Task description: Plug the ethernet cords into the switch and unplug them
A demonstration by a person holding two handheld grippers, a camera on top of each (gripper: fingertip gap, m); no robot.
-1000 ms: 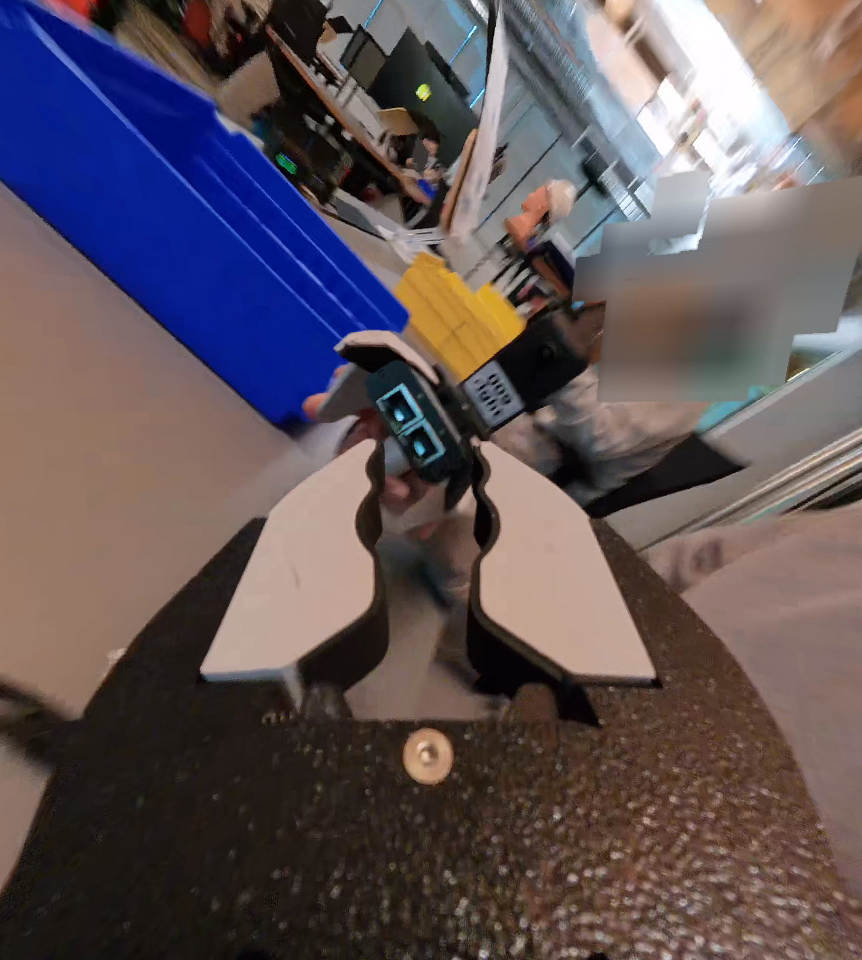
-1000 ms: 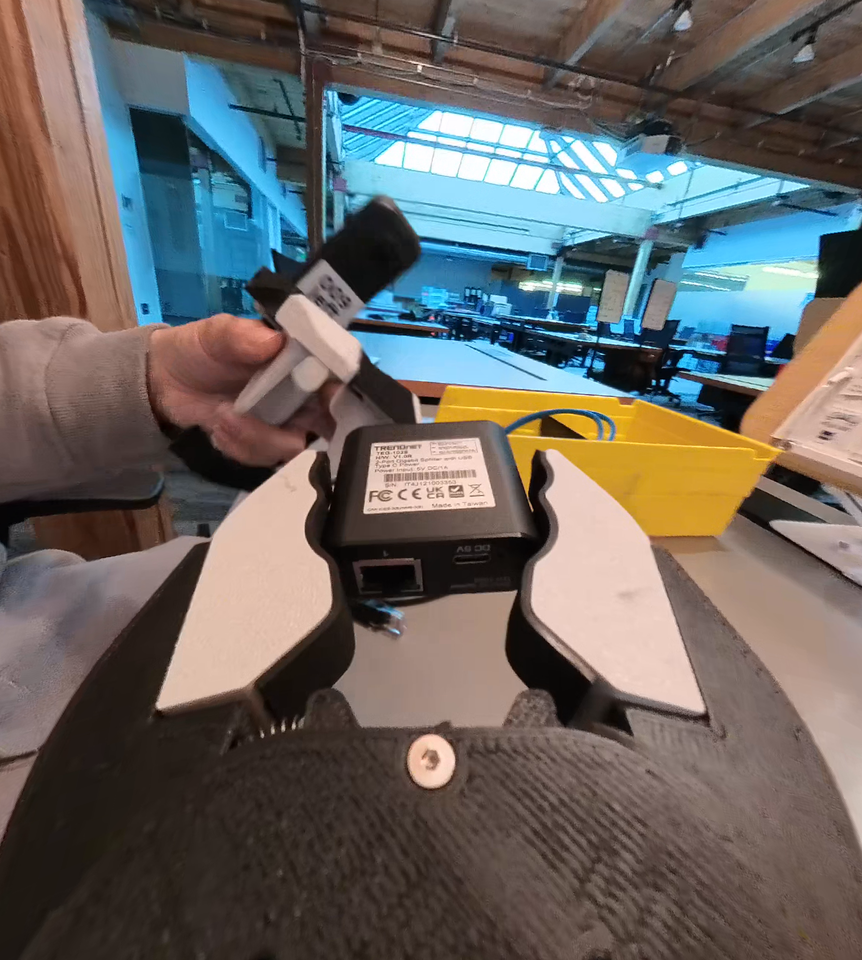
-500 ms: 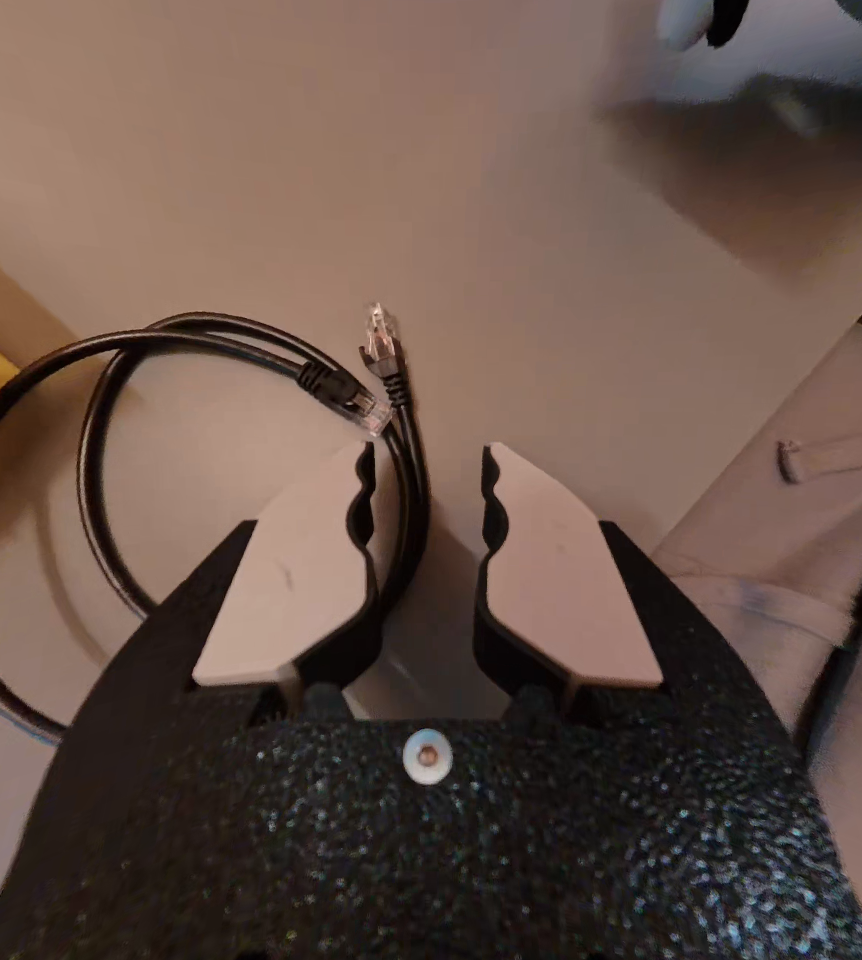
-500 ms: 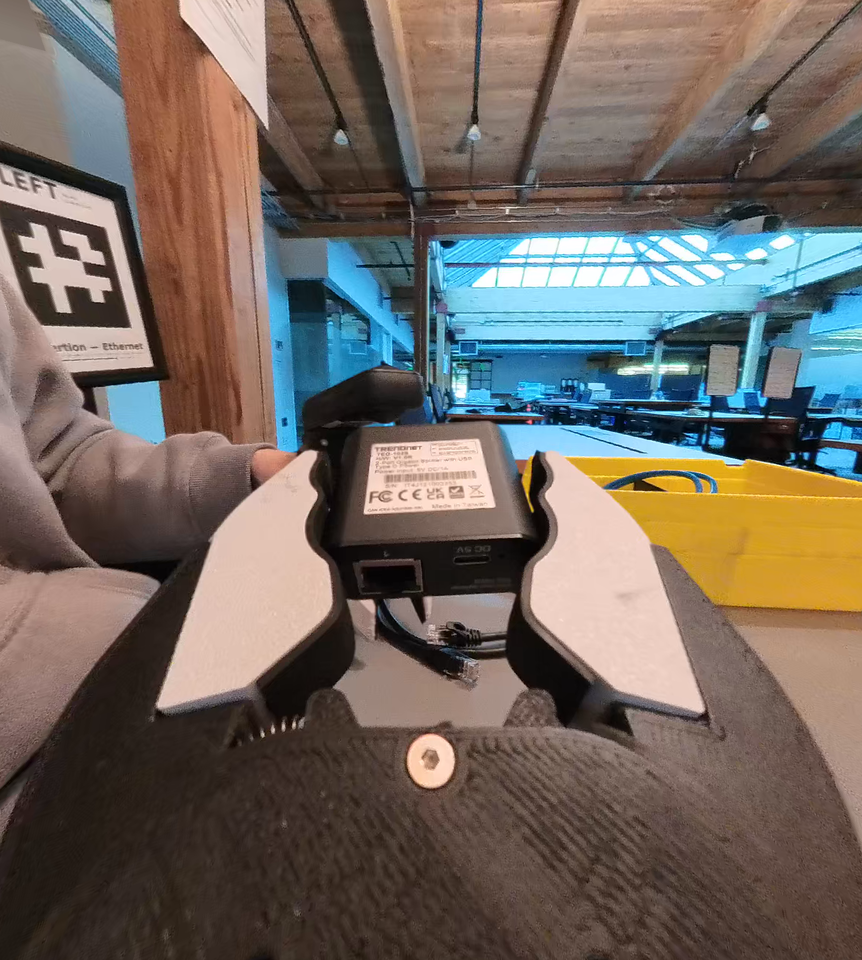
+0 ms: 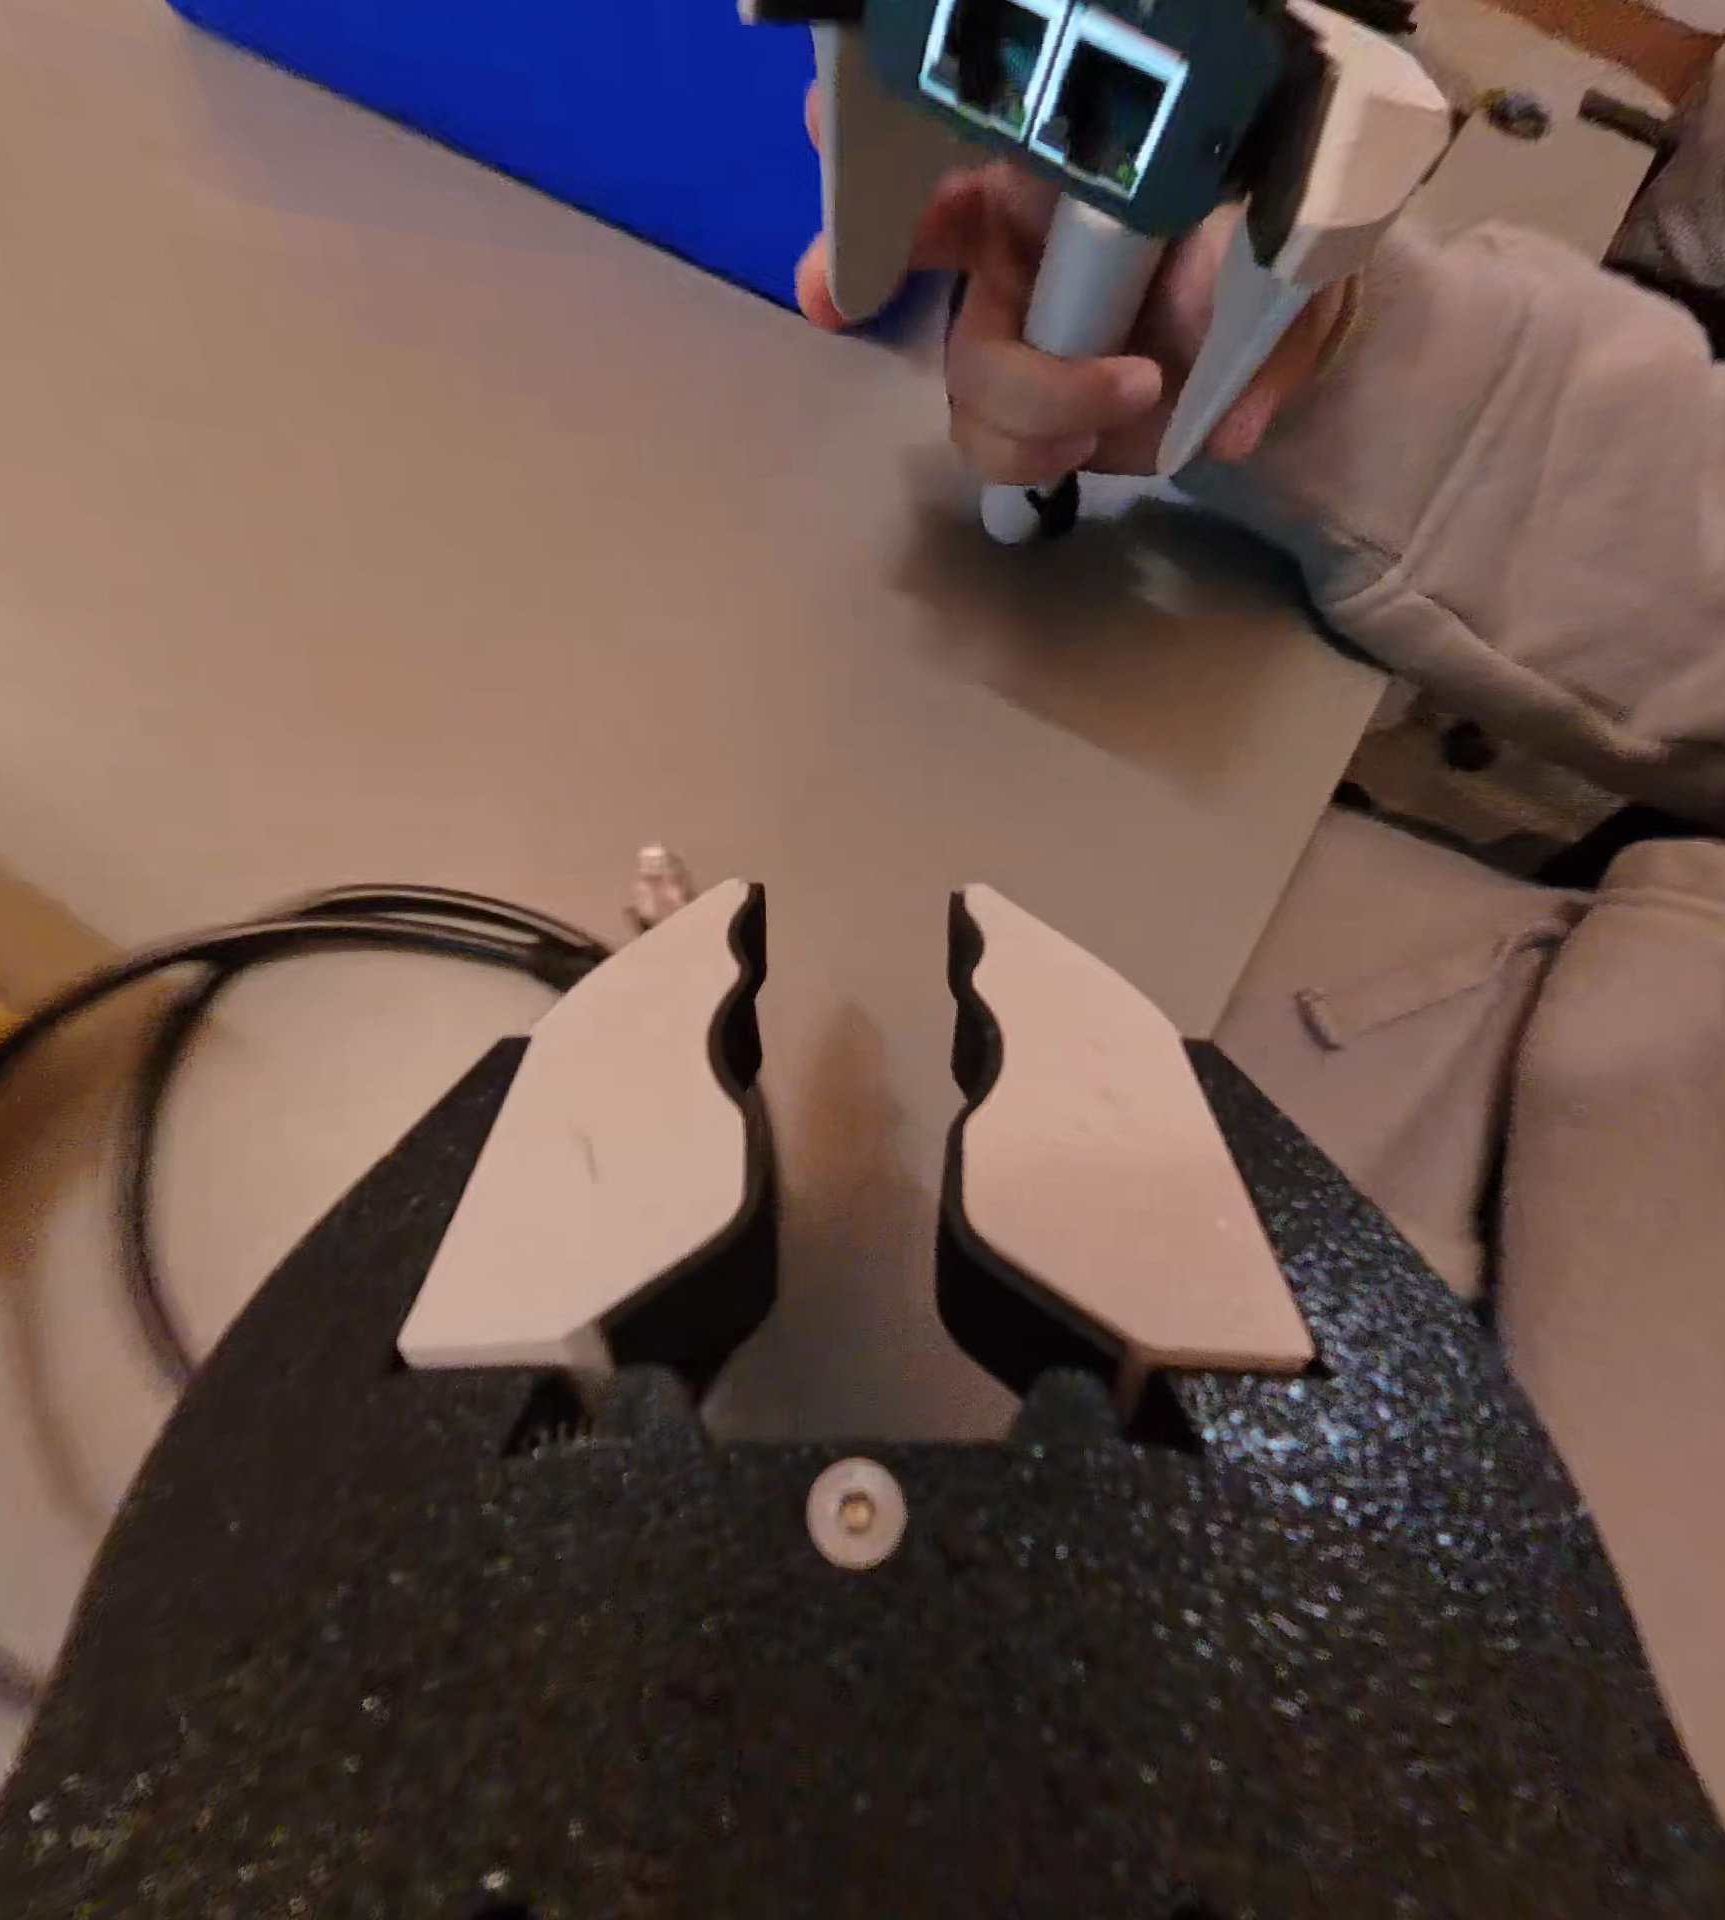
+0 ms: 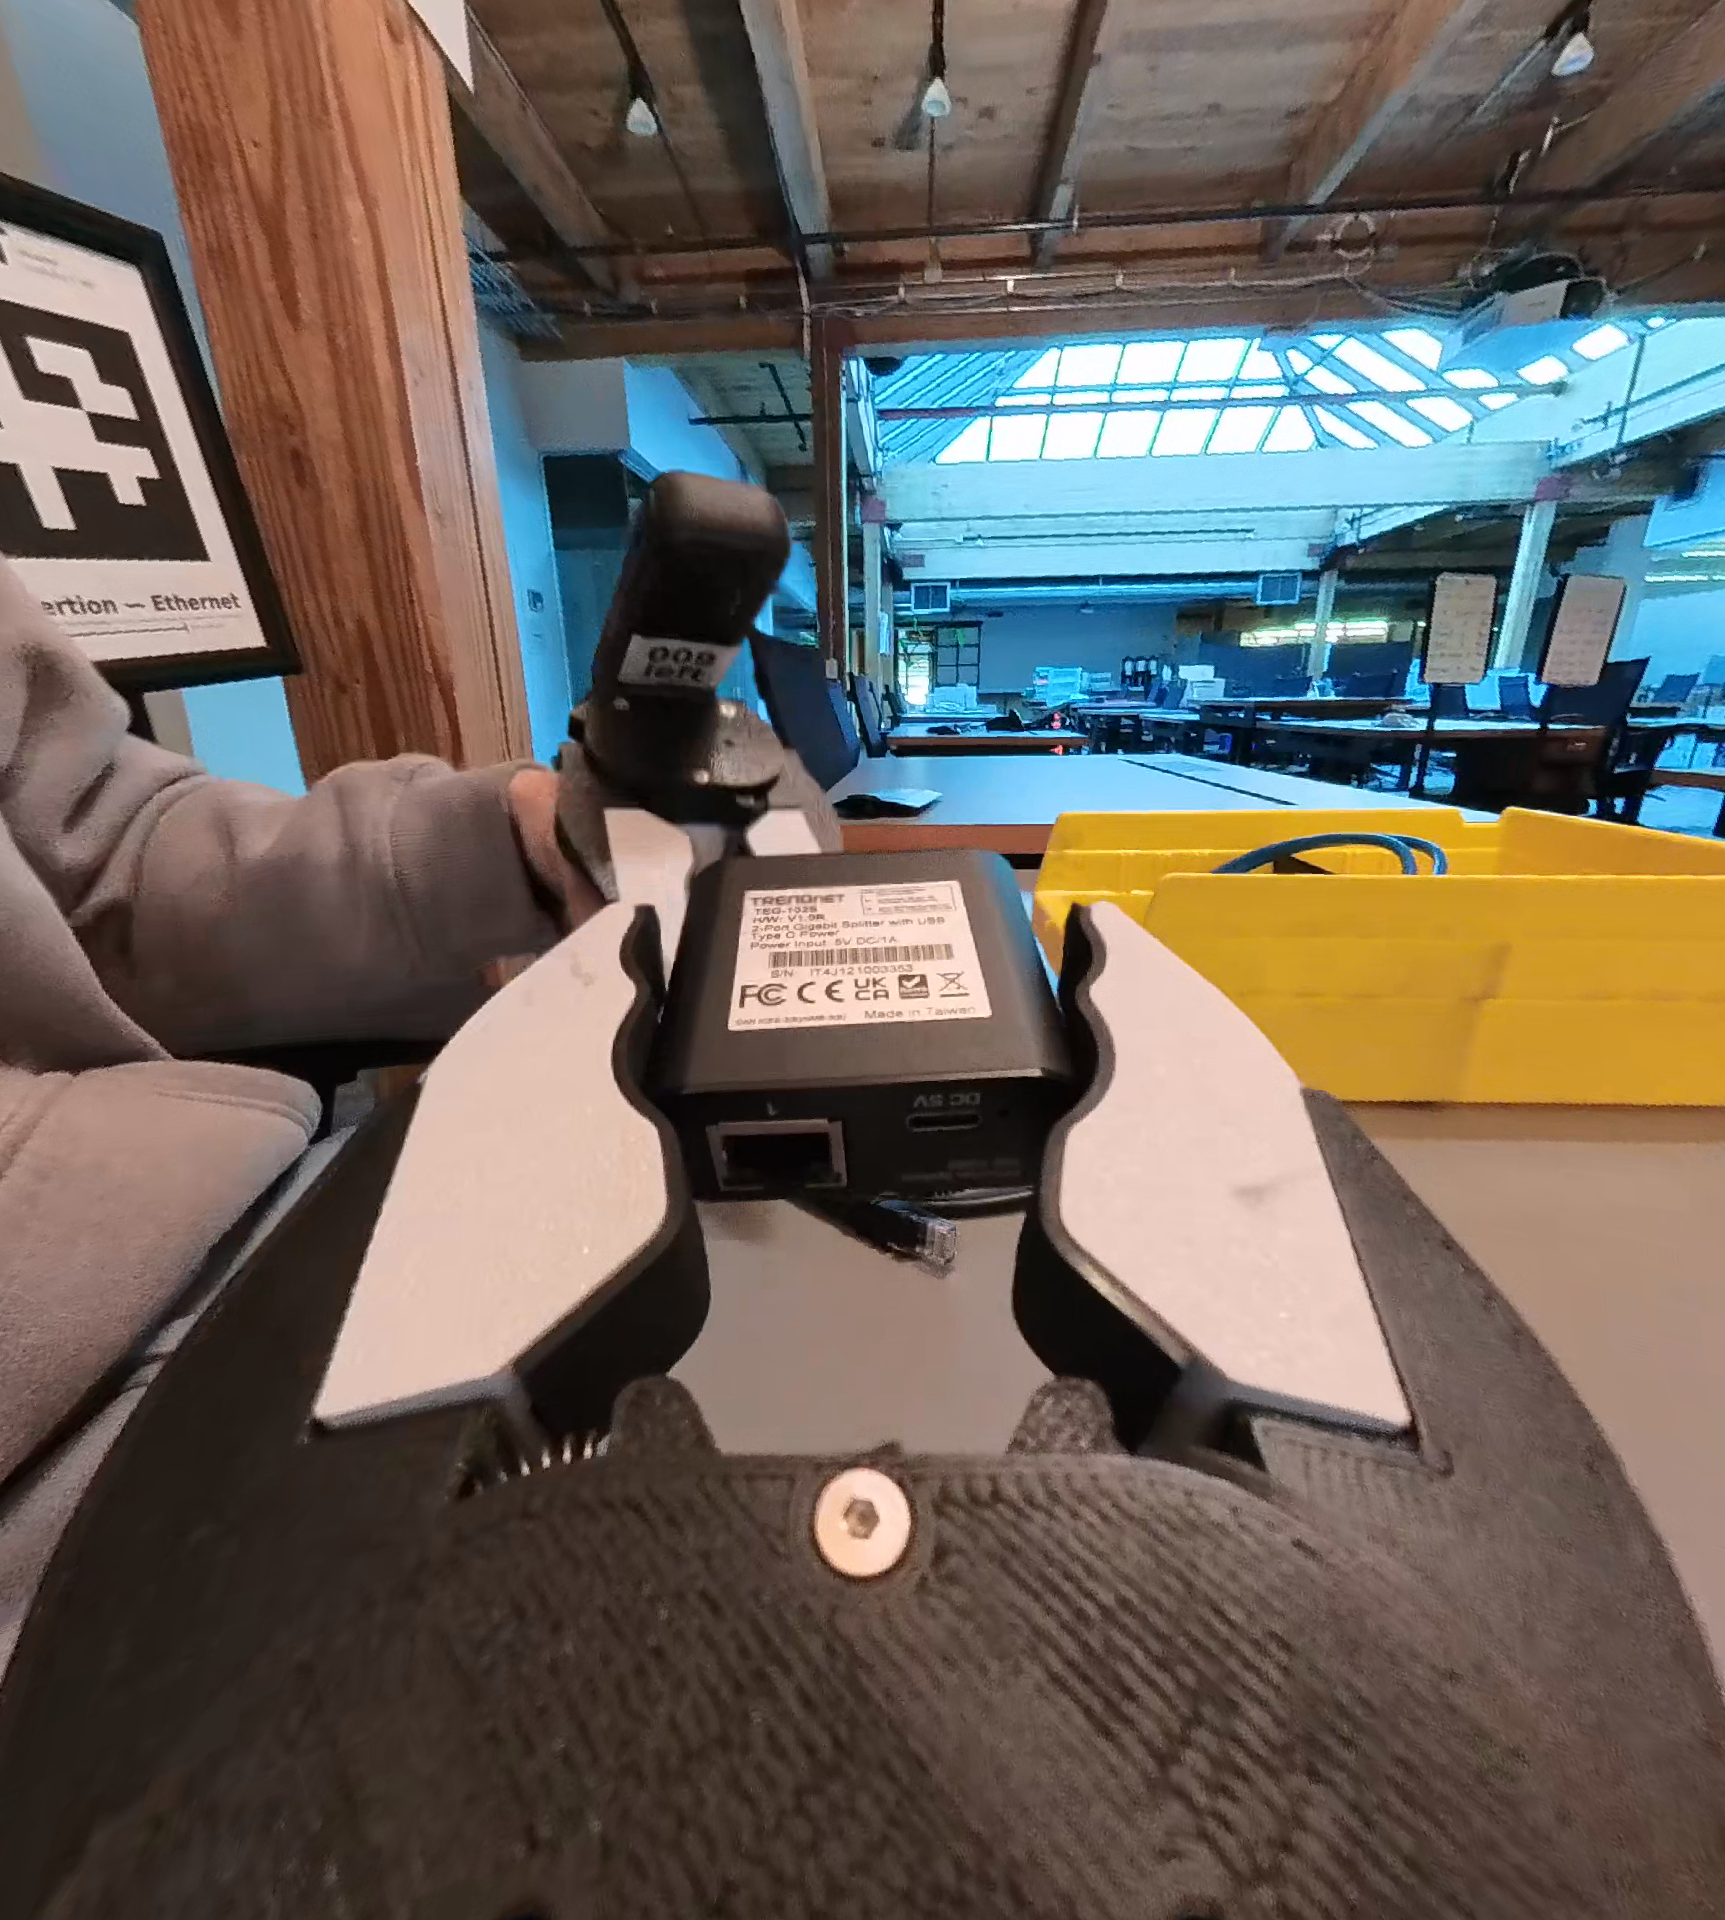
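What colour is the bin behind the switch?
Yellow; the bin shows best in the right wrist view.

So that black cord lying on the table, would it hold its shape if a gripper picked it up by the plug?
Probably not. The black cord lies in loose loops, so it would likely dangle and trail. Its clear plug looks small and rigid, likely a firmer hold but apt to twist.

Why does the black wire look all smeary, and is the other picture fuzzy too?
Left wrist view: the black cord is streaked by motion blur, while the left gripper stays sharp. Right wrist view: crisp overall, the switch in clear focus, straight beams bent by the wide lens.
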